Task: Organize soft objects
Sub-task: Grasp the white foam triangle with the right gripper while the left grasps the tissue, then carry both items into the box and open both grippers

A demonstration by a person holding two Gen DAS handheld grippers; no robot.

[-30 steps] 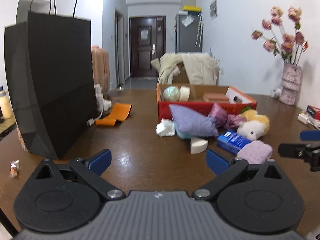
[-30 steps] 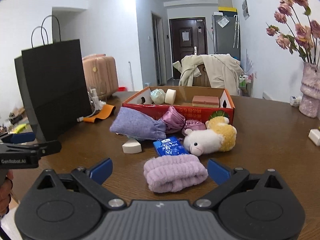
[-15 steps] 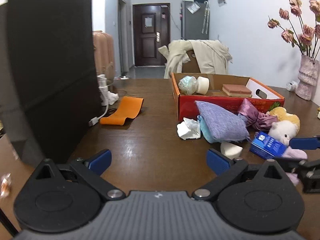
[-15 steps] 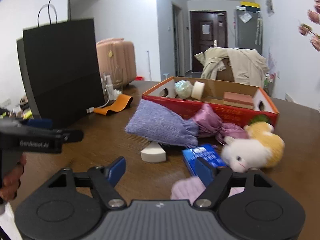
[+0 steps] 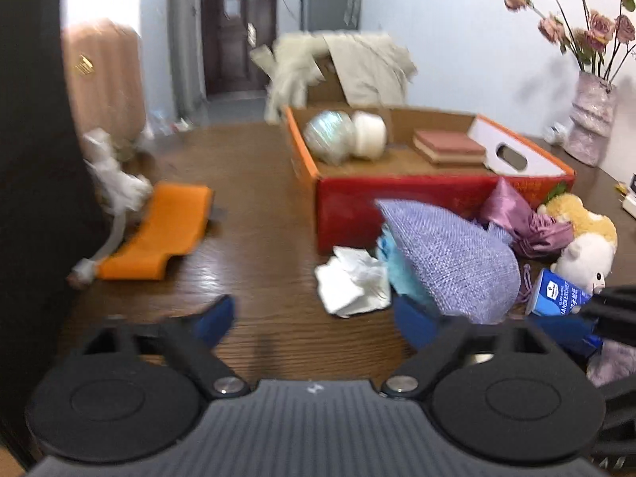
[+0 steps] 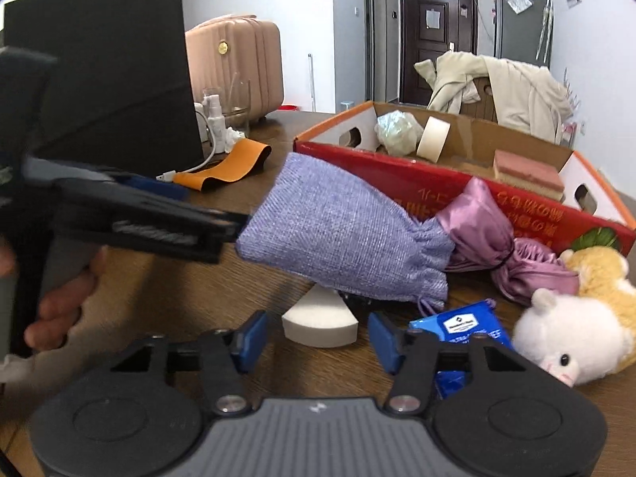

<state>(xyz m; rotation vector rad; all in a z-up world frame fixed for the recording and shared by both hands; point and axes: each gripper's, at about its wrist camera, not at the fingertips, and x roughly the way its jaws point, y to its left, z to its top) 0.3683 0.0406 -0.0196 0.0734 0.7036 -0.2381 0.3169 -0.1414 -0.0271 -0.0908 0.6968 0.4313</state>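
A lilac cloth pouch [image 5: 449,262] [image 6: 342,234] lies in front of the red cardboard box [image 5: 397,202] [image 6: 497,202]. Beside it lie a crumpled white tissue [image 5: 353,282], a white sponge wedge [image 6: 320,318], a pink satin pouch [image 6: 485,238], a blue tissue pack [image 6: 461,328] and a plush hamster [image 6: 576,338]. My left gripper [image 5: 314,320] is open, low over the table just short of the tissue and the lilac pouch. My right gripper [image 6: 318,336] is open, its fingers either side of the sponge wedge. The left gripper also shows in the right wrist view [image 6: 222,222], touching the pouch's end.
A tall black paper bag [image 6: 107,79] stands at the left. An orange strap [image 5: 159,238] and a white cable lie by it. The box holds a foil ball, a tape roll and a pink block. A vase of flowers [image 5: 588,119] stands at the far right.
Both grippers have moved forward and lower toward the pile. The right gripper has closed in on the sponge wedge and narrowed; the pink towel has dropped out of its view.
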